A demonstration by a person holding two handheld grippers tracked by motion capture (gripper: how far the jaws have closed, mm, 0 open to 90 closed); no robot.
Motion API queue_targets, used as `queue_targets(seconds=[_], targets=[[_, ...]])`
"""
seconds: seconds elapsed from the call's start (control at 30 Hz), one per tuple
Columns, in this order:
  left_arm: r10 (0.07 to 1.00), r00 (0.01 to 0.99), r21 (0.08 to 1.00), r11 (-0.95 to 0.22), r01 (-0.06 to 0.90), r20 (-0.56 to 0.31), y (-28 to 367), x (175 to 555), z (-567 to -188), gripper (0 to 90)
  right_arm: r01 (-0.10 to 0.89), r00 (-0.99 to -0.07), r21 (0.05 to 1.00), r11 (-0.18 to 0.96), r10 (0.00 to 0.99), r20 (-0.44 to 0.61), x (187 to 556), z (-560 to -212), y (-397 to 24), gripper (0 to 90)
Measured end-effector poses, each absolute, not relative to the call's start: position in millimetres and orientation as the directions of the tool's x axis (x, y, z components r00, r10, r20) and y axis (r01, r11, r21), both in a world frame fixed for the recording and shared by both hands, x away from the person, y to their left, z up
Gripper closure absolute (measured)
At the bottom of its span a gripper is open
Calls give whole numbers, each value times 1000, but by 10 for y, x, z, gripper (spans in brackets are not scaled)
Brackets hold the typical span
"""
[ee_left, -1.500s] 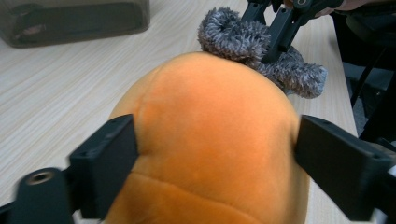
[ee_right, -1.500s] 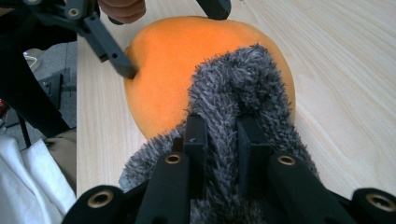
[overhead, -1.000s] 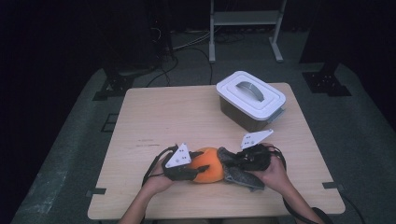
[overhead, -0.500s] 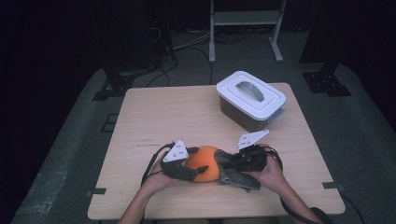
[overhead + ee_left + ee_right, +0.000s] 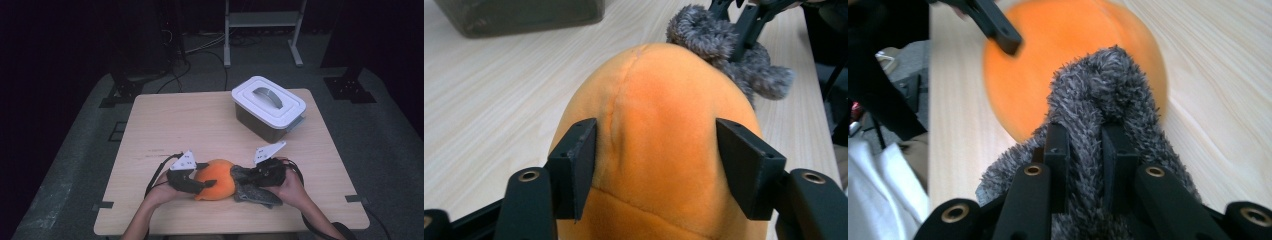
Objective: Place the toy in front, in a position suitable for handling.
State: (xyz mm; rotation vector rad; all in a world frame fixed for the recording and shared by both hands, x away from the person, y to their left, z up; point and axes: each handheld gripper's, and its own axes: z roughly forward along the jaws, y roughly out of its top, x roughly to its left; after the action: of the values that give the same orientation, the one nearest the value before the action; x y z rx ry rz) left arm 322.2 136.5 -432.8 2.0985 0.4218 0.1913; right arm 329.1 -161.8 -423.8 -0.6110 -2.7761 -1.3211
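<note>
An orange plush toy (image 5: 216,184) with a grey fuzzy part (image 5: 251,190) lies near the table's front edge. My left gripper (image 5: 206,176) reaches in from the left. Its jaws have just been closing with the orange body (image 5: 659,130) between them. In the left gripper view both pads (image 5: 579,165) dent the plush sides. From the right, my right gripper (image 5: 241,181) is shut on the grey fuzzy part (image 5: 1108,95), which bulges up between its fingers (image 5: 1057,150). The left gripper's jaw tip (image 5: 998,27) shows beyond the orange body.
A dark box with a white handled lid (image 5: 269,102) stands at the back right of the wooden table (image 5: 165,125). The left and middle of the tabletop are bare wood. Cables trail from both grippers toward the front edge.
My left gripper has shifted slightly to the left, and its jaws now sit around the orange body. The right hand and the grey part have stayed put.
</note>
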Motion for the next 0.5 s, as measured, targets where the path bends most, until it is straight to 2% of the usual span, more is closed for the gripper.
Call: queue_targets(seconds=[0.17,0.3,0.4,0.47,0.5], targets=[[360,932,844,-490,218,-32,1409,3224,-4339,379,384,-909,732,563,371,192,3309,-4243,-1655,758],[340,940,846,-494,201,-25,1430,3214,-4342,367,363,-916,777,514,350,197,3267,-4138,-1634,759],[333,943,841,-502,201,-26,1417,3215,-4328,315,341,-926,792,507,327,189,3241,-4112,-1565,757],[331,943,837,-512,193,-15,1389,3210,-4309,181,347,-929,771,534,311,203,3248,-4196,-1517,754],[338,941,835,-515,194,-10,1368,3207,-4301,181,347,-929,771,534,311,203,3248,-4196,-1517,754]])
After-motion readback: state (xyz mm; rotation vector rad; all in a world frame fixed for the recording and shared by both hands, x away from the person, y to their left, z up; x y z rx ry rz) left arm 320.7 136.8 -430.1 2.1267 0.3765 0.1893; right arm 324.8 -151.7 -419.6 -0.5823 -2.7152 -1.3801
